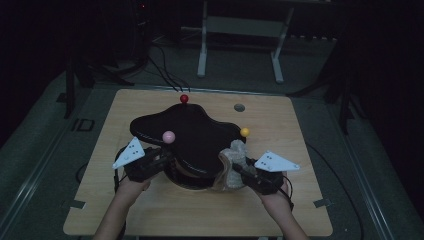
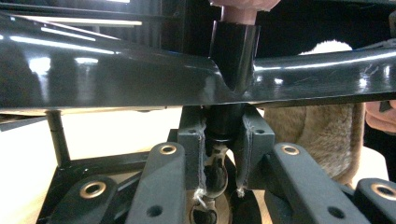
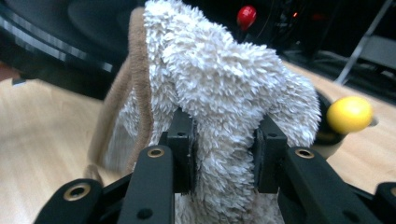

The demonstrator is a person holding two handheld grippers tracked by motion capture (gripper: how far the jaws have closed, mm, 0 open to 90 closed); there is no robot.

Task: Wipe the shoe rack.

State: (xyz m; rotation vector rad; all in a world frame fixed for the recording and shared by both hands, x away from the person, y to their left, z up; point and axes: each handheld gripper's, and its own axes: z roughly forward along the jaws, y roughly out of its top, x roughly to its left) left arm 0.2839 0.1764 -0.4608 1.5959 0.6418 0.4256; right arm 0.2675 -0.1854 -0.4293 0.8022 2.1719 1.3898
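A glossy black, blob-shaped plate (image 1: 195, 132) stands on thin posts over the wooden table (image 1: 280, 205). Balls sit at its rim: pink (image 1: 169, 136), red (image 1: 184, 98) and yellow (image 1: 244, 132). My left gripper (image 1: 165, 160) is shut on the black post (image 2: 224, 126) under the pink ball (image 2: 243, 7), just below the plate (image 2: 116, 79). My right gripper (image 1: 237, 170) is shut on a fluffy white cloth with a brown side (image 1: 232, 162), bunched up at the plate's near right edge. In the right gripper view the cloth (image 3: 224, 79) bulges between the pads, with the yellow ball (image 3: 349, 114) beside it.
A small grey disc (image 1: 239, 107) lies on the table behind the plate at the right. Beyond the table's far edge stand a white frame (image 1: 240, 45) and dark cables on the floor. Bare wood lies in front of both hands.
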